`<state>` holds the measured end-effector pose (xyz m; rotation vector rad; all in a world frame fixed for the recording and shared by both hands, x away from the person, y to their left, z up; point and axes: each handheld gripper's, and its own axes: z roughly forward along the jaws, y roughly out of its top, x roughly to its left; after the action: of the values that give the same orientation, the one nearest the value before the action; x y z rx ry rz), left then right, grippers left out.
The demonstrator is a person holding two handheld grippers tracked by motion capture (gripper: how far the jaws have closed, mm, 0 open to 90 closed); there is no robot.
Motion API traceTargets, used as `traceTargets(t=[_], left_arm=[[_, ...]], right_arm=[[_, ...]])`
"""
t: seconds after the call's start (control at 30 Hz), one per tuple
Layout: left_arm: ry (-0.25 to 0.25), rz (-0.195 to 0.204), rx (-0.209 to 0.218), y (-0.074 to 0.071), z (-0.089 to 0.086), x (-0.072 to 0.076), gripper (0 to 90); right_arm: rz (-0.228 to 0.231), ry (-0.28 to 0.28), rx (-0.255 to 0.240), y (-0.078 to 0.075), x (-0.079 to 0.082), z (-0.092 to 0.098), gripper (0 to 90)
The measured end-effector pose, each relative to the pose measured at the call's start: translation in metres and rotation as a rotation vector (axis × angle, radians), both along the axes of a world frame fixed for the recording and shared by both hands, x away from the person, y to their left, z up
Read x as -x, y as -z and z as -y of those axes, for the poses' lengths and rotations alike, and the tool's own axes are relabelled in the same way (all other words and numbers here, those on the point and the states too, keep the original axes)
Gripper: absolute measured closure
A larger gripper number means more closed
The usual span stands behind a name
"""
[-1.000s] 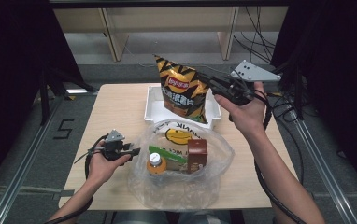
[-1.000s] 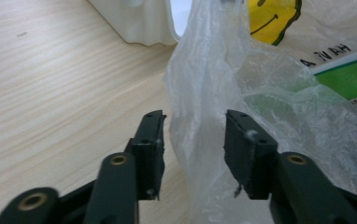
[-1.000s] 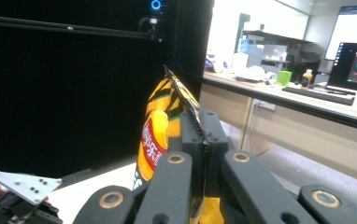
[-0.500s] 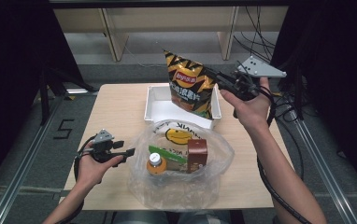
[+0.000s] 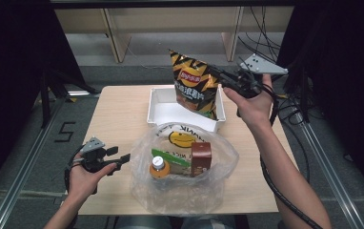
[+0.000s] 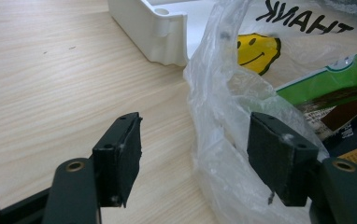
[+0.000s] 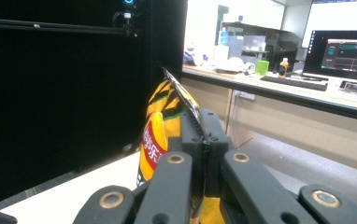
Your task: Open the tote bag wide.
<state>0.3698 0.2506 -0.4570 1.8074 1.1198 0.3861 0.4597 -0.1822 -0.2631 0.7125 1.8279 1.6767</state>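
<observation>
Chips: my right claw is clenched on the bag's top edge, holding it upright in the air above the white tray. My left claw has just been opening, nothing gripped, beside the plastic bag on the tabletop.

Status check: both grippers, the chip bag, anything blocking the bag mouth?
Right gripper shut on yellow-and-black chip bag, held above white tray. Left gripper open, jaws just opening, beside clear plastic bag. Nothing blocking.
</observation>
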Motion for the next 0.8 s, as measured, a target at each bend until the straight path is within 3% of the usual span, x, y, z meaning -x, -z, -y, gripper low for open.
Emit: traceTargets(t=[0.8], left_arm=[[-0.036,0.013,0.007,0.012,-0.005,0.003,33.8]], right_arm=[[-0.049,0.028,-0.004,0.008,-0.037,-0.005,90.0]])
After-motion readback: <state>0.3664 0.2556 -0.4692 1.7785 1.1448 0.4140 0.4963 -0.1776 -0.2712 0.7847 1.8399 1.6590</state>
